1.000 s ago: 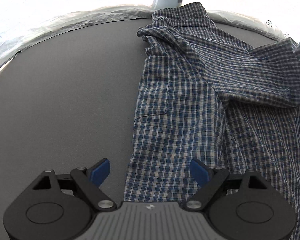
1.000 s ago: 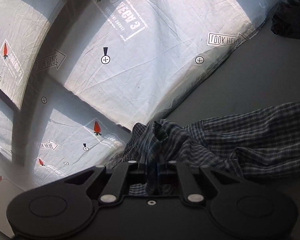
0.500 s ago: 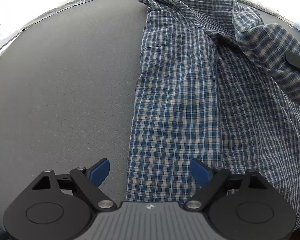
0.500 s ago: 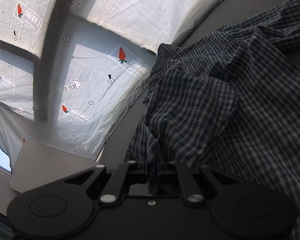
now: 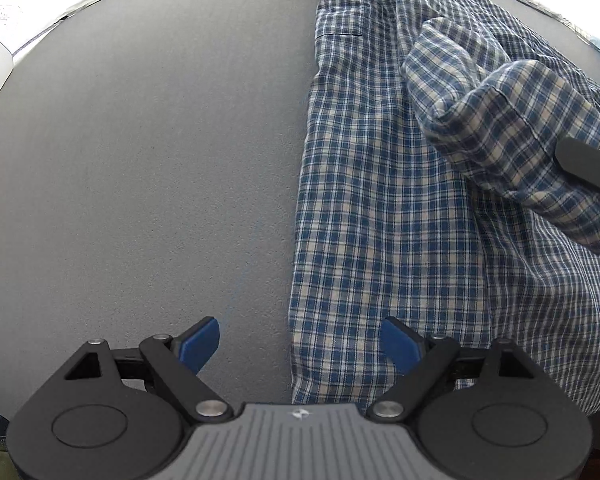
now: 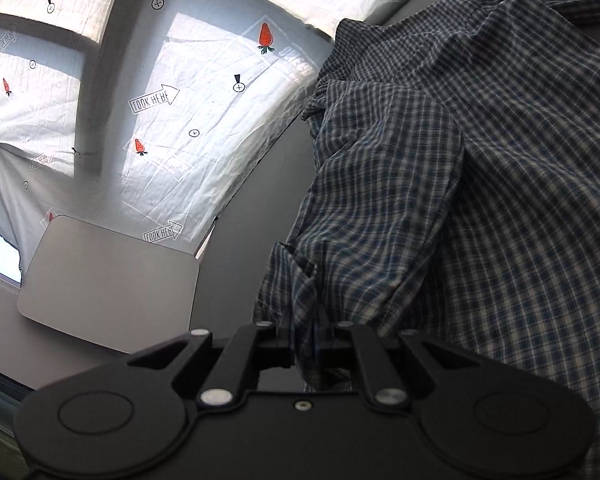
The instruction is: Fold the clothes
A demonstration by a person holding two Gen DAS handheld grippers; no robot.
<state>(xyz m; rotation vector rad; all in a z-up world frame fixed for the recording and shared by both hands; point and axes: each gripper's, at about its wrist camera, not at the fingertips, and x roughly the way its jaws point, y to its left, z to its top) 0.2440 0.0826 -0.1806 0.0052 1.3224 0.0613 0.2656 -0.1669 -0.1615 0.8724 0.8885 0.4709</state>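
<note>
A blue and white plaid shirt point(image 5: 380, 208) lies spread on the dark grey table point(image 5: 140, 160). My left gripper point(image 5: 300, 344) is open and empty, with the shirt's near left edge between its blue fingertips. My right gripper point(image 6: 306, 344) is shut on the shirt's sleeve point(image 6: 380, 200) and holds it folded over the shirt body. In the left wrist view the lifted sleeve point(image 5: 512, 128) hangs at the right, with part of the right gripper point(image 5: 584, 164) at the frame edge.
A white sheet point(image 6: 204, 92) printed with carrots and "LOOK HERE" arrows hangs beyond the table. A flat grey slab point(image 6: 108, 276) lies on the table at the left of the right wrist view.
My right gripper has carried the sleeve up and across the shirt body. My left gripper has drawn back along the shirt's left edge and stays open.
</note>
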